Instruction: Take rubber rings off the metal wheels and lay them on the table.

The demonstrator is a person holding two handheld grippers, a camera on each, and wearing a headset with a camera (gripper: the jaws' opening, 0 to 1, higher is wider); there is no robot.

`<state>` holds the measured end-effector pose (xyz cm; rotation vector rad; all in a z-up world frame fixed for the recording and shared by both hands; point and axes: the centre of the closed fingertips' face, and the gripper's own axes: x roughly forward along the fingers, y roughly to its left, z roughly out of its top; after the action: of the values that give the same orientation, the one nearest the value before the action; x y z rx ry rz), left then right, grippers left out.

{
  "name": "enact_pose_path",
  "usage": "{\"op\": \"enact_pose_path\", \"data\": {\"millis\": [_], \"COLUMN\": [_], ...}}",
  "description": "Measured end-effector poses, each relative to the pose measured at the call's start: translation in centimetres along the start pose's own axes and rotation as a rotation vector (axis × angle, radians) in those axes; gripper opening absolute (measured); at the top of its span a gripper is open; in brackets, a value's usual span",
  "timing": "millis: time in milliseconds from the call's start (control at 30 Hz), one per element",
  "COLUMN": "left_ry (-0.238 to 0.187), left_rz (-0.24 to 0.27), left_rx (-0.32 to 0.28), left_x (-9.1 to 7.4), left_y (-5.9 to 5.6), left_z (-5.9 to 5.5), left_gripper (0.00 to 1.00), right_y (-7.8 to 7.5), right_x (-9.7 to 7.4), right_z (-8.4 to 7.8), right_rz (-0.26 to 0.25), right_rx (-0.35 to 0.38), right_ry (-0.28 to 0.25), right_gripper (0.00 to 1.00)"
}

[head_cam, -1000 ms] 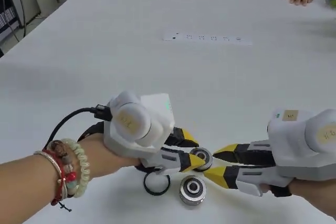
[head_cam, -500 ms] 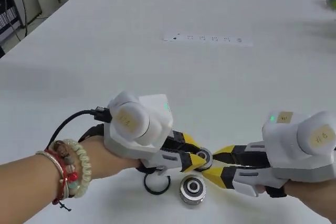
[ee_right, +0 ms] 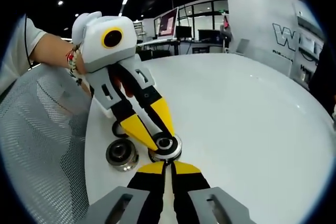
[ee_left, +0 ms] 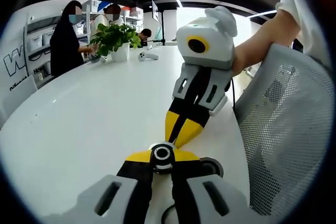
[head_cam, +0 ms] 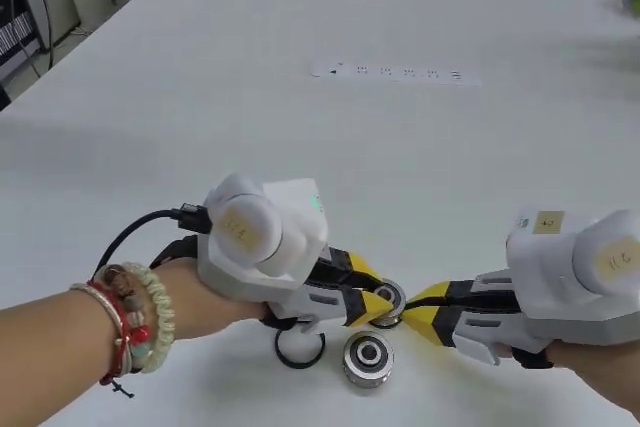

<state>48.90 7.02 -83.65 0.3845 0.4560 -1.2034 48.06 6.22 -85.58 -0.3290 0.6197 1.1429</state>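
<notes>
Two grippers [head_cam: 385,305] [head_cam: 415,315] tip-to-tip at wheel [ee_right: 167,144]

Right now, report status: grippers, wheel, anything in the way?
Left gripper shut on wheel. Right gripper shut, tips at its rim. One rubber ring lies on table beside second wheel. Nothing in the way.

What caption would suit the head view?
Left gripper clamps a metal wheel, the right gripper shut at its rim; a second wheel and a loose rubber ring lie on the table.
</notes>
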Motion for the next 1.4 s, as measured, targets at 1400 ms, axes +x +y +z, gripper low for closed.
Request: {"op": "enact_pose_path", "data": {"millis": [1400], "left_ry": [0.01], "left_rz": [0.01], "left_rx": [0.085], "left_x": [0.0], "left_y": [-0.2], "left_z": [0.1], "left_gripper": [0.07], "right_y": [-0.2], "right_x": [-0.8], "right_z": [2.0], "right_rz": [0.006], "right_rx": [0.486], "right_ry": [-0.122], "right_gripper": [0.0]}}
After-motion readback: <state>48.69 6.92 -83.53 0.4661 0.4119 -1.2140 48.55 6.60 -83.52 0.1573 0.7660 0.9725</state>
